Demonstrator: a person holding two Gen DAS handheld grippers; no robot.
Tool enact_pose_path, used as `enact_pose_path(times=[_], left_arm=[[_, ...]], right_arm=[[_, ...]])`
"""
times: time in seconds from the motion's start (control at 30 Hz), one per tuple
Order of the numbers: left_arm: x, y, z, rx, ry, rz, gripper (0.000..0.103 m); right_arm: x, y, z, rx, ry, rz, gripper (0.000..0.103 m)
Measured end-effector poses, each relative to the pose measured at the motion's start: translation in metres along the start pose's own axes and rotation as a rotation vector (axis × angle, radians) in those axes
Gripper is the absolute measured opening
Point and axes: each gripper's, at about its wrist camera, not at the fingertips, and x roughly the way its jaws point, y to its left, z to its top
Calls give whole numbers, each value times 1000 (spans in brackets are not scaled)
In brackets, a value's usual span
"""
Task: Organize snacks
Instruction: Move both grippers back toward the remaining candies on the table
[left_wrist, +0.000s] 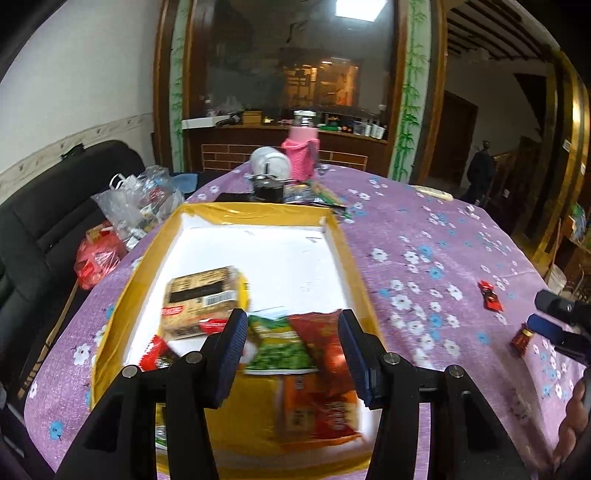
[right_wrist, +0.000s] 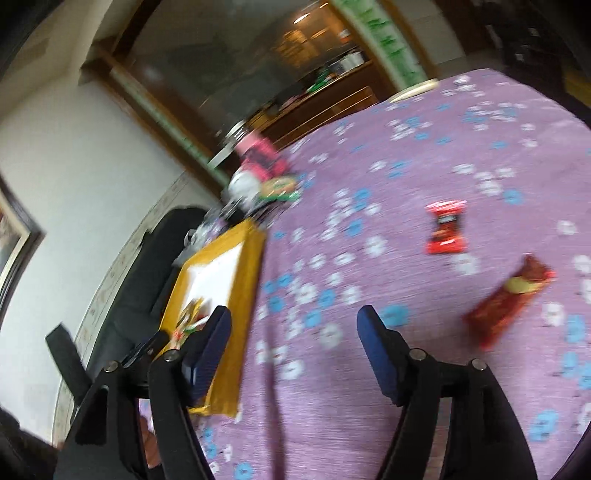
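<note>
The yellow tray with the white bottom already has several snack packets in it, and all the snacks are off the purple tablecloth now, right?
Not quite. The yellow tray does hold several packets, but two red snack packets are not in it: they lie on the purple tablecloth to its right. The right wrist view shows both.

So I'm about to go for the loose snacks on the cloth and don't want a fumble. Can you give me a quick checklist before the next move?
1. Right gripper empty, jaws apart: ok.
2. Left gripper empty over the box: ok.
3. Snacks left outside the box: the red packet and the long bar: not ok, still to collect.
4. Cloth around the packet clear for an approach: ok.
5. Room left in the box, white floor bare at the far end: ok.
6. Right gripper lined up on a snack: not ok, both lie off to its right.
</note>
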Motion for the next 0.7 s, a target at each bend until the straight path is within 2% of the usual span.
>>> enact_pose_path(times=[0.2,0.27,0.33,0.43,0.53,0.63,0.7], left_arm=[[-5,-33,4,73,0,-32,56],[-7,-43,5,92,-2,-43,57],[-8,-53,5,111,-4,-57,57],[-9,-63,3,130,-1,-80,57],[-9,-71,-1,150,7,-93,57],[-8,-74,-3,157,14,-99,57],[-7,-73,-3,159,17,-100,57]], right_arm=[[-31,-52,10,114,-61,-151,70],[-40,-76,12,185,-52,-153,70],[-46,-99,13,268,-32,-204,70],[-45,-112,12,277,8,-257,70],[-38,-117,12,287,44,-227,70],[-21,-114,14,268,77,-254,69],[-11,-109,17,235,104,-310,62]])
